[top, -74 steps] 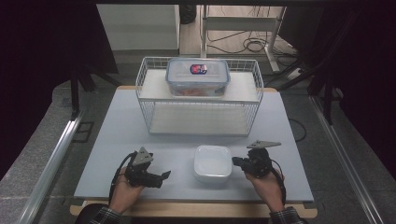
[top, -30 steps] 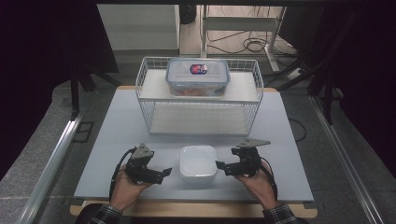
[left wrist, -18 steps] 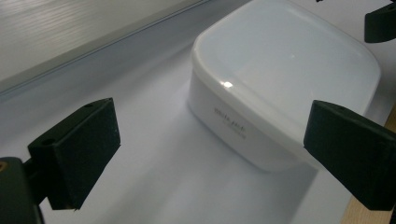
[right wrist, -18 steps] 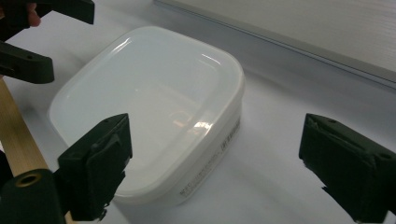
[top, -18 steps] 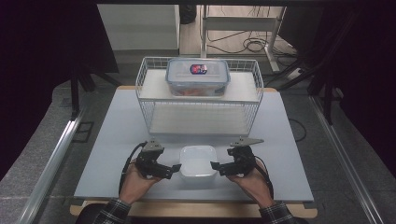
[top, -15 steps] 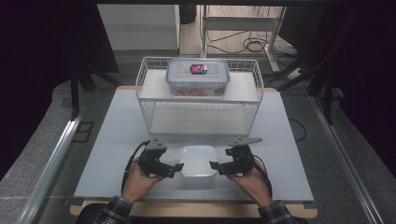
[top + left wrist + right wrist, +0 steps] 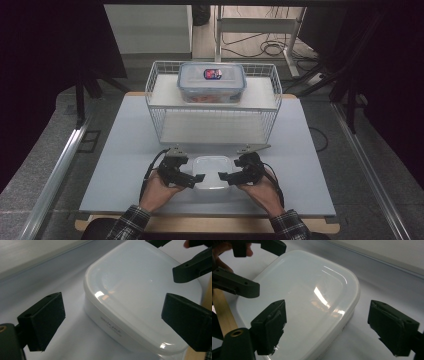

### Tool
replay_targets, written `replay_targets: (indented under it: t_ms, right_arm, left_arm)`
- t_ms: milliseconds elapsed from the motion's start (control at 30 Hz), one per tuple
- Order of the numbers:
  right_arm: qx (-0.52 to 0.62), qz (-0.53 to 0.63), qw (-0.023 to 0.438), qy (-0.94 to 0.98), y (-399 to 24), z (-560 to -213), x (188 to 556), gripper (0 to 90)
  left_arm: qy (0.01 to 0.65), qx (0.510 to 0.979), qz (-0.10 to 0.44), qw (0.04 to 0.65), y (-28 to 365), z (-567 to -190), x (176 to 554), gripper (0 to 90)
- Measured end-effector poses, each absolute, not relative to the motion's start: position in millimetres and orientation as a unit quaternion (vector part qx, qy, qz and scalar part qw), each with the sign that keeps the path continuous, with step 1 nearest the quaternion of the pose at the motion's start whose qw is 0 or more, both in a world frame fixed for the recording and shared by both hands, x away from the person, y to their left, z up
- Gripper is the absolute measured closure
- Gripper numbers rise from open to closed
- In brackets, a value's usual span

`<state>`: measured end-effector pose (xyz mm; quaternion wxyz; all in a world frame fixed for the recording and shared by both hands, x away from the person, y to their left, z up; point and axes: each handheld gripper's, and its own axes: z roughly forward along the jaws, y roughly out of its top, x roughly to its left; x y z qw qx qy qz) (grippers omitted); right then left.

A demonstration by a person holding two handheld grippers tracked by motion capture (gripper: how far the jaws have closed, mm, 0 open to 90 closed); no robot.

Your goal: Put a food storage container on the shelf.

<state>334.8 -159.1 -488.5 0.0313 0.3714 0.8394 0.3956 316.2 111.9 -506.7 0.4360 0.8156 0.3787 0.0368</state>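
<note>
Both grippers, left gripper (image 7: 199,178) and right gripper (image 7: 223,176), have closed in, gaping, flanking the white translucent lidded plastic box (image 7: 212,170); we judge a 2-sided lift.

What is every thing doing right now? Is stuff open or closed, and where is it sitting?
White container: lid on, flat on the table between both grippers.
Left gripper: open, at the container's left side.
Right gripper: open, at its right side.
Clear lidded box: closed, on the rack's top shelf.
Wire rack: upright, lower shelf bare.
</note>
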Motion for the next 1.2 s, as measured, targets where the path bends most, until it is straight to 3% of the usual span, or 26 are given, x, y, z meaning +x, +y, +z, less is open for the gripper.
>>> replay_targets:
  t_ms: [167,200,300,433,500,533,567,600,700,833,967,1067,1200]
  right_arm:
    - [0.382,0.404,-0.005,0.831,-163,-493,337,18.6]
    - [0.39,0.41,-0.038,0.824,-165,-495,336,23.3]
    - [0.398,0.407,-0.059,0.82,-167,-495,333,24.2]
    - [0.413,0.401,-0.072,0.815,-174,-492,325,33.0]
    - [0.423,0.396,-0.074,0.812,-179,-487,320,43.2]
    - [0.423,0.396,-0.074,0.812,-179,-487,320,43.2]
    - [0.433,0.403,-0.054,0.805,-182,-482,316,56.7]
    - [0.432,0.404,-0.049,0.805,-183,-479,316,59.9]
    - [0.434,0.404,-0.041,0.804,-184,-477,315,61.4]
    - [0.441,0.422,-0.03,0.792,-186,-474,313,70.8]
    - [0.443,0.429,-0.022,0.787,-186,-474,311,73.2]
    - [0.439,0.432,0.0,0.788,-184,-474,309,78.0]
    - [0.434,0.433,0.018,0.79,-179,-473,307,78.1]
  left_arm:
    - [0.372,0.811,-0.01,0.452,113,-511,317,8.4]
    - [0.364,0.811,-0.025,0.457,111,-512,313,13.5]
    - [0.362,0.815,-0.022,0.453,110,-510,307,13.6]
    - [0.369,0.812,-0.023,0.451,114,-507,295,29.9]
    - [0.371,0.813,-0.017,0.448,115,-504,289,37.8]
    - [0.377,0.81,-0.004,0.449,117,-501,287,37.8]
    - [0.389,0.805,-0.001,0.448,119,-498,287,48.2]
    - [0.393,0.8,-0.004,0.453,120,-499,289,49.6]
    - [0.401,0.795,-0.007,0.455,120,-499,289,53.8]
    - [0.414,0.784,0.017,0.463,124,-494,286,66.2]
    - [0.419,0.778,0.024,0.467,125,-493,287,69.4]
    - [0.43,0.768,0.039,0.473,128,-493,287,78.4]
    - [0.438,0.762,0.032,0.476,130,-495,289,78.6]
